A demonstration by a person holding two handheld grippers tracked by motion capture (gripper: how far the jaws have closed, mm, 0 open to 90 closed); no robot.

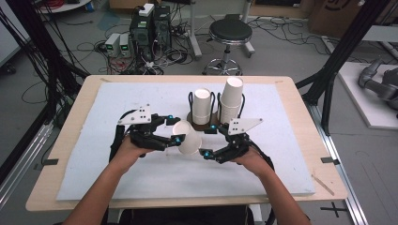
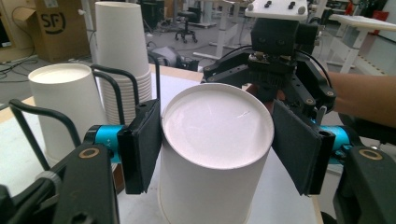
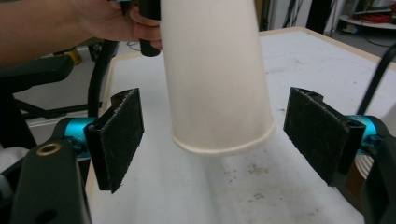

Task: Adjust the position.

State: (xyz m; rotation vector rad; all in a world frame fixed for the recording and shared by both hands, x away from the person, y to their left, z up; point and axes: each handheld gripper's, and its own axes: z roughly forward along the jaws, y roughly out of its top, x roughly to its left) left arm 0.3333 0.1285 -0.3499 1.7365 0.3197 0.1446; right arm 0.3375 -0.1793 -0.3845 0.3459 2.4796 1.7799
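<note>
The desk (image 1: pixel 65 154) carried a white mat, and behind the hands stood a black wire rack (image 1: pixel 191 104) holding one upturned paper cup (image 1: pixel 202 106) and, beside it, a taller stack of cups (image 1: pixel 231 100). Above the mat, between the two hands, a single paper cup (image 1: pixel 187 137) hung tilted, clear of the surface.

The left hand-held gripper (image 1: pixel 174 129) was closed on that cup near its closed base, one pad flat against the wall, the other seeming only just at it. The right hand-held gripper (image 1: pixel 210 139) stood with its jaws wide apart on either side of the cup's open rim, touching nothing.

The likeliest trouble was the thin wall: a hard squeeze at the rim would probably buckle it. If the left let go before the right had closed, the cup could drop and roll. A careless swing back might also knock the stack.
</note>
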